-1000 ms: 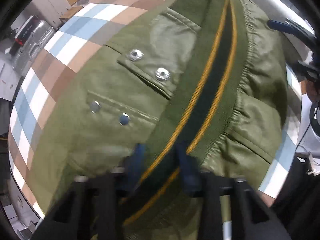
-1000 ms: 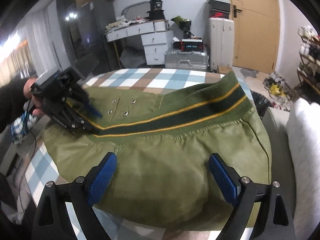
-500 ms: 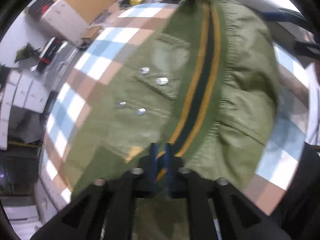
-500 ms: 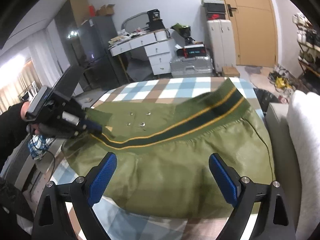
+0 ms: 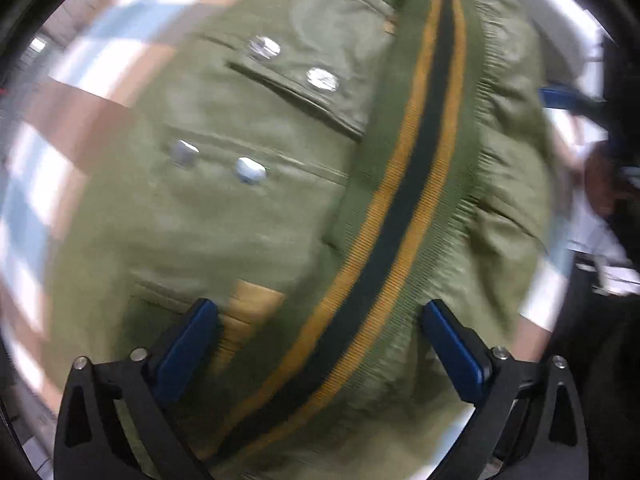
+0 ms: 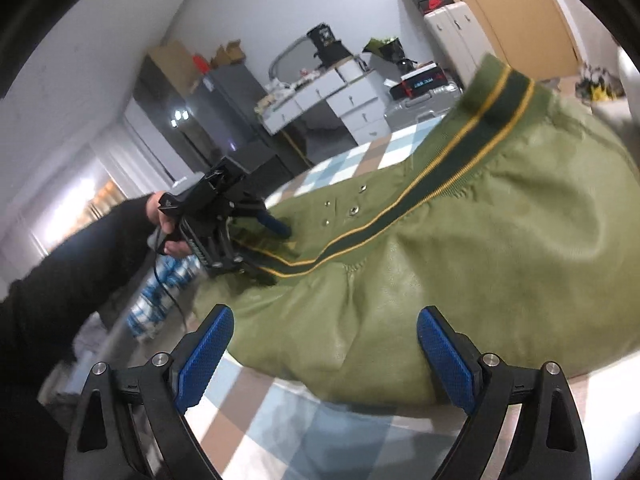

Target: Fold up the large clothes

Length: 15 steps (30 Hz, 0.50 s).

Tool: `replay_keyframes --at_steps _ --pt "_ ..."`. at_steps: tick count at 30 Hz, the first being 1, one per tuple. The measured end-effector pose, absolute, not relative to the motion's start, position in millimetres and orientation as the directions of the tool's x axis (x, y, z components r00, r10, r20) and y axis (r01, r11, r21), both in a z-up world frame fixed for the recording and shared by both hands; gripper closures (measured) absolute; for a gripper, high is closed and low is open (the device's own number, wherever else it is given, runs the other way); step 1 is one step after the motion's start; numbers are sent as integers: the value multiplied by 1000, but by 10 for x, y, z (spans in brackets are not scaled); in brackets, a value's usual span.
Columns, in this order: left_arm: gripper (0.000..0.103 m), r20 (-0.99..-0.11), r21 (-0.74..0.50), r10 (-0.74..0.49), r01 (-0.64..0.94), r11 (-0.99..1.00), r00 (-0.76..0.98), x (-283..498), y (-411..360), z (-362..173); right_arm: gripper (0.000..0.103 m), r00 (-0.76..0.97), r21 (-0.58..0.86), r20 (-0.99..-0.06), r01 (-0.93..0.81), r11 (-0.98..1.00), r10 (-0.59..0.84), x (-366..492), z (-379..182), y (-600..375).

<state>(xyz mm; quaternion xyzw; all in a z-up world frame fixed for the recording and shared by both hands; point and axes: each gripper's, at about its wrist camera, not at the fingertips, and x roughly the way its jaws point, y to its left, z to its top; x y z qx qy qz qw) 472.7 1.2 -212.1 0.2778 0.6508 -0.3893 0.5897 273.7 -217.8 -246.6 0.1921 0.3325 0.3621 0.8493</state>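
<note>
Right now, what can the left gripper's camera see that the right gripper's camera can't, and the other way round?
Only the left wrist view shows a tan patch on the jacket beside the left gripper, whose jaws are opening over the striped band.

Only the right wrist view shows the white drawers, the wooden door and the person's hand.

Both show the olive green jacket, its yellow-and-dark ribbed band, silver snaps and the checked tablecloth.

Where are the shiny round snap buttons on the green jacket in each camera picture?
Left wrist view: the snap buttons are big, upper left of middle, four of them on the pocket flaps of the green jacket.
Right wrist view: the snap buttons are tiny dots near the middle, just right of the left gripper.
Shared landmark: the striped hem band beside the snaps.
</note>
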Motion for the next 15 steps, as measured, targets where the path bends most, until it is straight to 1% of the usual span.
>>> replay_keyframes --at_steps 2,4,7,9,12,15 --pt "3 -974 -224 -91 825 518 -208 4708 -31 -2133 9 523 618 -374 -476 626 766 2745 -2573 -2256" --pt "3 -947 -306 -73 809 502 -313 4640 -87 -2188 9 525 653 -339 -466 597 781 2734 -2621 -2330" --pt "3 -941 -308 -22 830 465 -337 4472 -205 -2216 8 556 652 -304 -470 595 774 2702 -2586 -2397" --pt "3 -926 -342 -12 824 451 -377 4379 -284 -2202 7 553 652 -308 -470 596 774 2716 -2592 -2384" --pt "3 -923 -353 -17 828 436 -384 4288 -382 -2160 7 530 630 -343 -483 608 776 2760 -2595 -2301" --pt "3 -935 -331 -42 828 453 -351 4284 -431 -2170 6 526 617 -344 -498 610 778 2722 -2588 -2331"
